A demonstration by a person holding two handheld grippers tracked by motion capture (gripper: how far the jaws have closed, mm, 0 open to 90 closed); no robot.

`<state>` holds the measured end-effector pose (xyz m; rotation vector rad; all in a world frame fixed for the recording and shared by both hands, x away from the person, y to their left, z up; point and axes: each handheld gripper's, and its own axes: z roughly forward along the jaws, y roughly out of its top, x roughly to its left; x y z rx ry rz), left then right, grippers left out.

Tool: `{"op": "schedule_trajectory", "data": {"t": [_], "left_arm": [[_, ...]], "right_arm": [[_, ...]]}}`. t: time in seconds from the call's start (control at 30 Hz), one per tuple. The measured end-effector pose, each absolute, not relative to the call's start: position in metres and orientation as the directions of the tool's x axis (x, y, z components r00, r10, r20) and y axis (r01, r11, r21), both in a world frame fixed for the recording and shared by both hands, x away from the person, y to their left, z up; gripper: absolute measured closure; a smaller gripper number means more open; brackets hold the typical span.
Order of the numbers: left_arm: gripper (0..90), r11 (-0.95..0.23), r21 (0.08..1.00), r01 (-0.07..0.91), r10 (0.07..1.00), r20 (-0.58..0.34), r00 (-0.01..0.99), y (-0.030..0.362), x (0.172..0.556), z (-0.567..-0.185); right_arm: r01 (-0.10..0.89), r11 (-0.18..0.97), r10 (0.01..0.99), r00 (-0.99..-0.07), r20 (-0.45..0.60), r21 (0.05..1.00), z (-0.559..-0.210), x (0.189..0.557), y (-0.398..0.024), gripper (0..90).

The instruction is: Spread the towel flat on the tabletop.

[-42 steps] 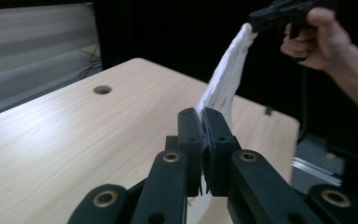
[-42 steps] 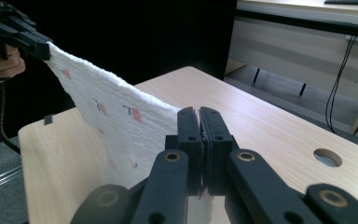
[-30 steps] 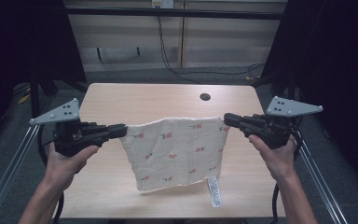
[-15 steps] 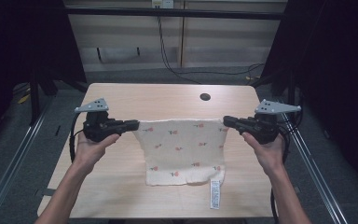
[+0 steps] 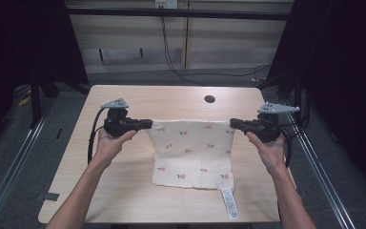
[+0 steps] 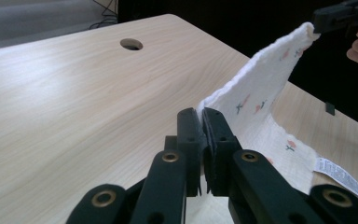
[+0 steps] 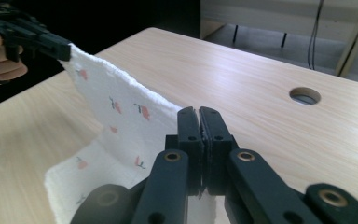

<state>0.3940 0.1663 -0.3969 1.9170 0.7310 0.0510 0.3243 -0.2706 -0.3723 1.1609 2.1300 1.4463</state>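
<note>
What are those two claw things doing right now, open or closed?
Left gripper: shut, pinching one top corner of the flowered cloth.
Right gripper: shut, pinching the cloth's other top corner.

I am working over a light wooden table (image 5: 124, 191) with rounded corners, its grain running side to side. A round cable hole (image 5: 209, 99) is sitting in its far edge, right of centre. The lower part of a cream cloth (image 5: 193, 164) printed with small red flowers is lying on the tabletop near the middle, while its upper edge is lifting off the surface. A white care label (image 5: 228, 203) is trailing from the cloth's near right corner and lying flat on the wood, pointing toward my edge of the table. The table is standing on a grey carpeted floor (image 5: 9, 162).
</note>
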Motion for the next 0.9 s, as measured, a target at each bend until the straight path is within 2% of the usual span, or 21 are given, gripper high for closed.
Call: {"op": "schedule_trajectory", "data": {"t": [0.1, 0.2, 0.57, 0.8, 0.9], "left_arm": [[86.5, -0.285, 0.835, 0.471, 0.486, -0.297, 0.822, 0.161, 0.402, -0.406], [86.6, -0.278, 0.825, 0.492, 0.503, -0.312, 0.806, 0.156, 0.412, -0.416], [86.5, -0.263, 0.814, 0.518, 0.556, -0.311, 0.771, 0.163, 0.428, -0.425], [71.2, -0.225, 0.827, 0.515, 0.57, -0.317, 0.758, 0.175, 0.429, -0.426], [70.2, -0.251, 0.823, 0.51, 0.561, -0.306, 0.769, 0.177, 0.422, -0.426]], "right_arm": [[0.468, 0.128, 0.767, -0.605, 0.212, 0.874, -0.383, 0.338, -0.277, 88.4], [0.494, 0.111, 0.776, -0.586, 0.235, 0.863, -0.395, 0.353, -0.277, 88.5], [0.527, 0.161, 0.794, -0.571, 0.208, 0.835, -0.417, 0.394, -0.267, 88.3], [0.519, 0.145, 0.816, -0.544, 0.195, 0.842, -0.418, 0.394, -0.27, 78.0], [0.517, 0.142, 0.817, -0.542, 0.195, 0.844, -0.417, 0.387, -0.277, 77.5]]}}
